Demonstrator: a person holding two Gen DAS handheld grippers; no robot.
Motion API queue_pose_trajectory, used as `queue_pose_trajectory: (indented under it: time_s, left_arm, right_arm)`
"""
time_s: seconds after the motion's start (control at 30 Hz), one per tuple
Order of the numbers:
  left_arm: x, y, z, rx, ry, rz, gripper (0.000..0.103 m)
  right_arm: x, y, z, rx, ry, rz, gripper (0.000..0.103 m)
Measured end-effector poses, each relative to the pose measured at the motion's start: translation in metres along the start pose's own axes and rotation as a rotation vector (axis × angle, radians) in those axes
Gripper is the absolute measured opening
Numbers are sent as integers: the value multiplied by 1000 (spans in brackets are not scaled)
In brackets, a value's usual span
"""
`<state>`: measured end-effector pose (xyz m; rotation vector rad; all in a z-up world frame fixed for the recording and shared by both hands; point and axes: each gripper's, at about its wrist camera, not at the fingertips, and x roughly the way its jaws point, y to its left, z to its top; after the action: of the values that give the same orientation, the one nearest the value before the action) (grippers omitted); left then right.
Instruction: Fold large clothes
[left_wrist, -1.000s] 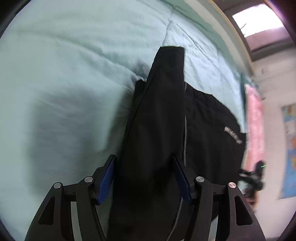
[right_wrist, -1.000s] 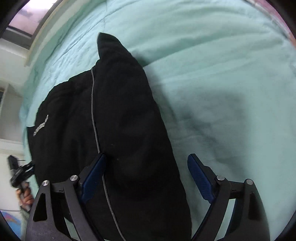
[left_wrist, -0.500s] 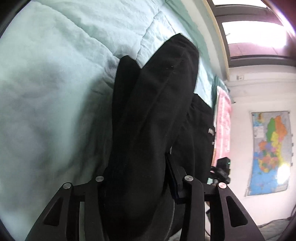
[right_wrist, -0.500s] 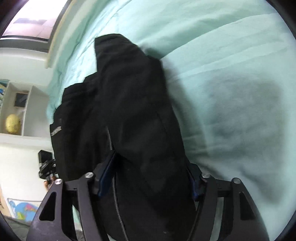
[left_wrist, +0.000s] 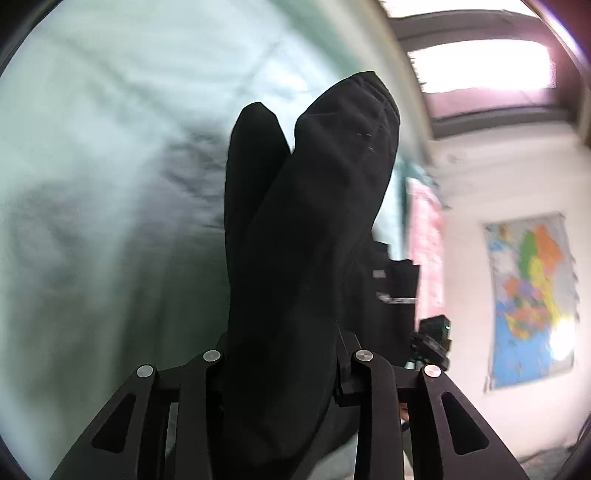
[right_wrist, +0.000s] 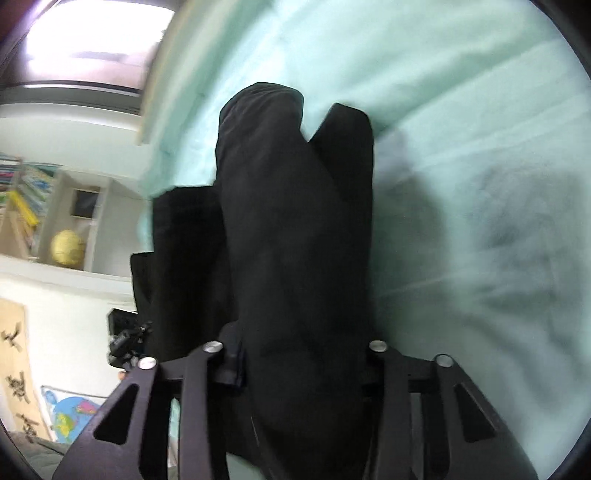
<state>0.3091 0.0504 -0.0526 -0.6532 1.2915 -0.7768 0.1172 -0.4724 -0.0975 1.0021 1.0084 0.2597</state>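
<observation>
A black garment (left_wrist: 310, 229) lies over a pale green bed cover (left_wrist: 110, 147). In the left wrist view my left gripper (left_wrist: 282, 363) has its jaws closing on a thick bundle of the black cloth, which fills the gap and hides the pads. The bundle rises off the bed and ends in two rounded folds. In the right wrist view my right gripper (right_wrist: 299, 354) is likewise closing on the black garment (right_wrist: 295, 240), with cloth packed between its fingers and lifted from the bed cover (right_wrist: 461, 129).
A window (left_wrist: 476, 66) and a wall map (left_wrist: 532, 295) stand to the right in the left wrist view. A pink cloth (left_wrist: 424, 251) hangs by the bed. Shelves with a yellow globe (right_wrist: 66, 247) stand left in the right wrist view. A dark camera stand (left_wrist: 432, 343) is beside the bed.
Both grippers have closed from wide open onto the black cloth. Both have tilted upward, lifting the gathered cloth off the bed, so more of the room now shows.
</observation>
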Motion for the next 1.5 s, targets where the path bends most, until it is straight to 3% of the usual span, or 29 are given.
queue_pose_trajectory:
  time_s: [0.1,0.27,0.53,0.7,0.93,1.07,1.17,1.23,1.27,1.33,1.37,1.43,1.5]
  left_arm:
    - [-21,-40,-21,57,-30,-71,33]
    - [-55,-87,-58,132,-66,-115,33]
    - [-103,-88,-102,152,-54,-119,33]
    - [-106,-62,-129,98,-7,-93,33]
    - [-82,16,-150,-17,21,-43,33]
    - [-87,84,-151,-112,-52,-111,35]
    - [-76,132,-151,-193,-59,-135,38]
    - [-64,162,-152,-277,-47,-224,41]
    - [-61,172,-154,-302,-48,-269,41]
    - [-63,178,-158,-281,-75,-311,41]
    - [-67,175,-160,-252,-91,-308,41]
    - [-82,166,-167,-176,-135,-262,41]
    - [-98,155,-177,-111,-175,-196,43]
  right_arm:
    - [-20,38,-23,-80,-28,19,40]
    - [-48,80,-58,-143,-61,29,40]
    - [-112,112,-109,-179,-69,25,40]
    - [-118,119,-135,-173,-27,-37,40]
    - [-78,75,-149,-121,45,-135,40]
    - [-77,54,-143,-155,-11,-186,40]
    - [-73,31,-142,-190,-42,-256,41]
    - [-66,13,-146,-197,-61,-293,41]
    - [-61,2,-150,-202,-73,-304,46]
    - [-54,-17,-157,-187,-103,-291,59]
    - [-55,-27,-160,-173,-121,-265,60]
    - [-64,-40,-167,-162,-161,-223,60]
    - [-75,-40,-177,-179,-202,-247,60]
